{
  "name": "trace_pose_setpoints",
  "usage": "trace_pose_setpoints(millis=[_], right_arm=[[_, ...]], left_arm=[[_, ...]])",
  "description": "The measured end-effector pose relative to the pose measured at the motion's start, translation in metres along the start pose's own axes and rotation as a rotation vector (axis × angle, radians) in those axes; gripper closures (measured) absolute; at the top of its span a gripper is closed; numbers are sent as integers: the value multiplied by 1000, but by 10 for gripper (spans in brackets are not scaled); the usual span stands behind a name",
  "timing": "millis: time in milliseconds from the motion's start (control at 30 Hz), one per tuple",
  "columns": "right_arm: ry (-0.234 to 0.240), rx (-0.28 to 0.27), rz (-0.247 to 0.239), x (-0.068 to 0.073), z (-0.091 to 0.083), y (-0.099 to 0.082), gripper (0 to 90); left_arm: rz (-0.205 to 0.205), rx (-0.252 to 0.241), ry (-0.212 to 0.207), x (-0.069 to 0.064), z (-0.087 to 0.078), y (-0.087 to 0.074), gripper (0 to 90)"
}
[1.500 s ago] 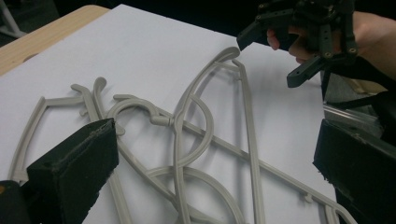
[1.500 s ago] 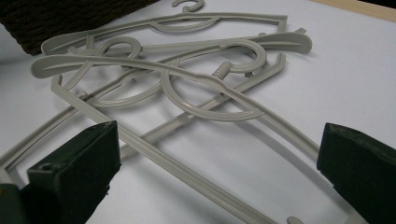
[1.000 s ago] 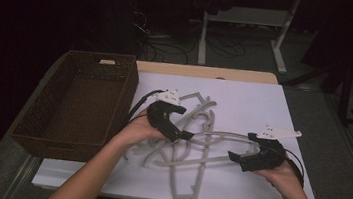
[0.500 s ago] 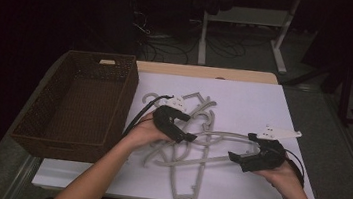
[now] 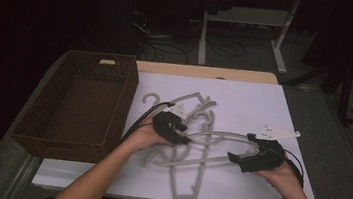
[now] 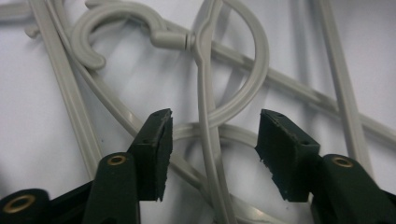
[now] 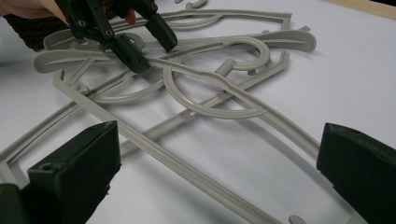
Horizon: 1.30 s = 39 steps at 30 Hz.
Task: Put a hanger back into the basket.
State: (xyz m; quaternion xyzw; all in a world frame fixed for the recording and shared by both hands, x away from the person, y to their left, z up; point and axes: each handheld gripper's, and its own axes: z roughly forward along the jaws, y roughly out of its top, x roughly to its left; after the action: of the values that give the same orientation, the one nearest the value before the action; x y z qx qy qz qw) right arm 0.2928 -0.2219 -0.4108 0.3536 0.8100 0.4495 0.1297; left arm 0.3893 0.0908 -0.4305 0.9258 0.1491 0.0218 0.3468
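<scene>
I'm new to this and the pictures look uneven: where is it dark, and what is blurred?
High view: the room behind is nearly black, the white table lit, the basket dim. Left gripper view: hangers evenly lit with soft shadows, far edges slightly soft. Right gripper view: hangers sharp, near pads softer.

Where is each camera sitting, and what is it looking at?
High view: sits above the person's side, looking forward and down on the table, basket and hangers; both forearms and both claws show.
Left gripper view: rides the left claw, looking down on a hanger arm between its open pads, which have just been closing.
Right gripper view: rides the right claw, looking level across the table; its open pads show.
Shared: the right gripper view and high view both show the left claw.
</scene>
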Motion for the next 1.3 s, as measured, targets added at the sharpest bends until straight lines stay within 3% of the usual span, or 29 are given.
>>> trace_pose_setpoints(millis=[367, 600, 833, 1033, 1300], right_arm=[[2, 6, -5, 1, 2, 0, 0], [3, 6, -5, 1, 2, 0, 0], [5, 12, -7, 2, 3, 0, 0], [7, 11, -5, 2, 3, 0, 0], [8, 10, -4, 2, 3, 0, 0]], left_arm=[[40, 64, 13, -7, 11, -1, 613], [56, 88, 49, -12, 14, 0, 663], [45, 107, 55, -13, 15, 0, 738], [67, 131, 89, -19, 16, -1, 776], [39, 128, 99, -22, 14, -1, 816]])
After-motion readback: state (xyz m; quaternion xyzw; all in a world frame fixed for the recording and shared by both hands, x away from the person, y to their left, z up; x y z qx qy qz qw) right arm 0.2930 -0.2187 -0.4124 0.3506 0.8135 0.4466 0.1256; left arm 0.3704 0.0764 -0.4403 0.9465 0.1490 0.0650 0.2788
